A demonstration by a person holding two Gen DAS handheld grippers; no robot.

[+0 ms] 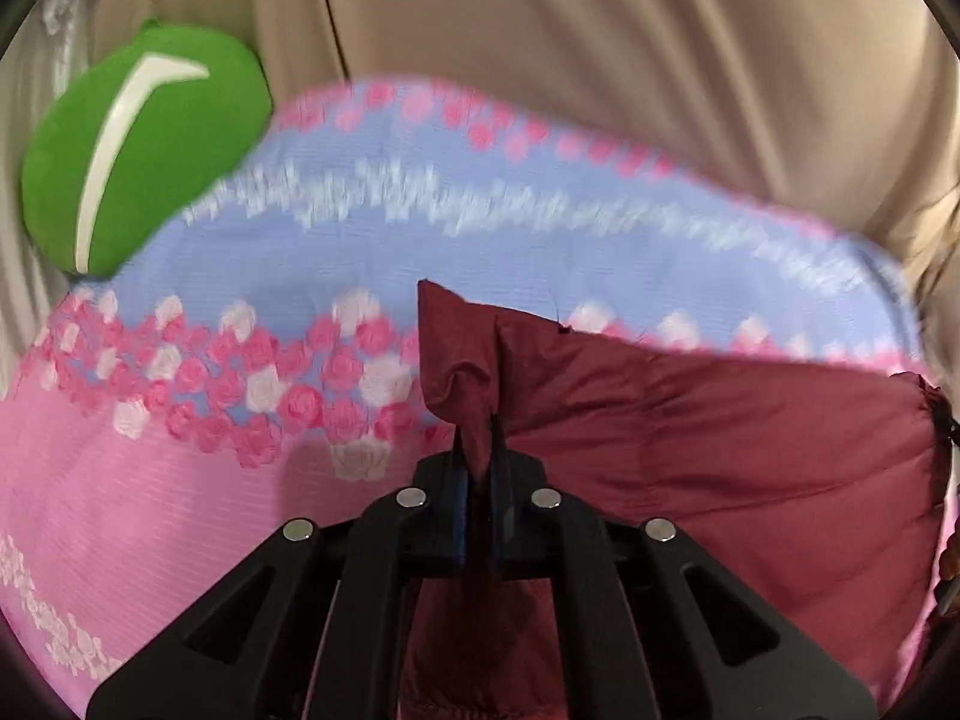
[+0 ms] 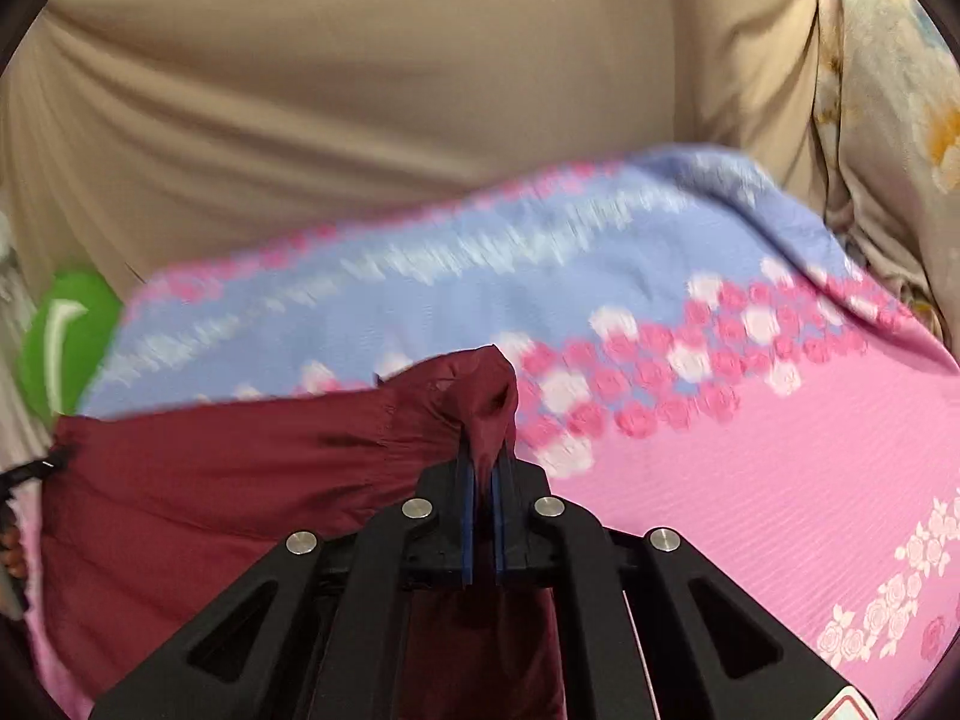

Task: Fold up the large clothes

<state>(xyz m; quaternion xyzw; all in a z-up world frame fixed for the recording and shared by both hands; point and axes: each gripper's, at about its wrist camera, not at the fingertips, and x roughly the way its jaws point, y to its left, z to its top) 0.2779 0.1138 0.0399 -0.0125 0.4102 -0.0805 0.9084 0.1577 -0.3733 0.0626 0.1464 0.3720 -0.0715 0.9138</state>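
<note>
A dark red garment (image 1: 720, 432) is stretched between both grippers above a pink and blue flowered bed sheet (image 1: 150, 510). My left gripper (image 1: 478, 426) is shut on the garment's left corner, which bunches up between the blue pads. My right gripper (image 2: 485, 450) is shut on the garment's (image 2: 240, 468) right corner in the same way. The cloth hangs down below both grippers. The far edge of the right gripper shows at the right rim of the left wrist view (image 1: 945, 420), and the left gripper shows at the left rim of the right wrist view (image 2: 24, 474).
A green cushion (image 1: 144, 144) with a white stripe lies at the sheet's far left; it also shows in the right wrist view (image 2: 66, 336). Beige curtain (image 1: 600, 60) hangs behind the bed. A pale flowered cloth (image 2: 888, 90) hangs at the far right.
</note>
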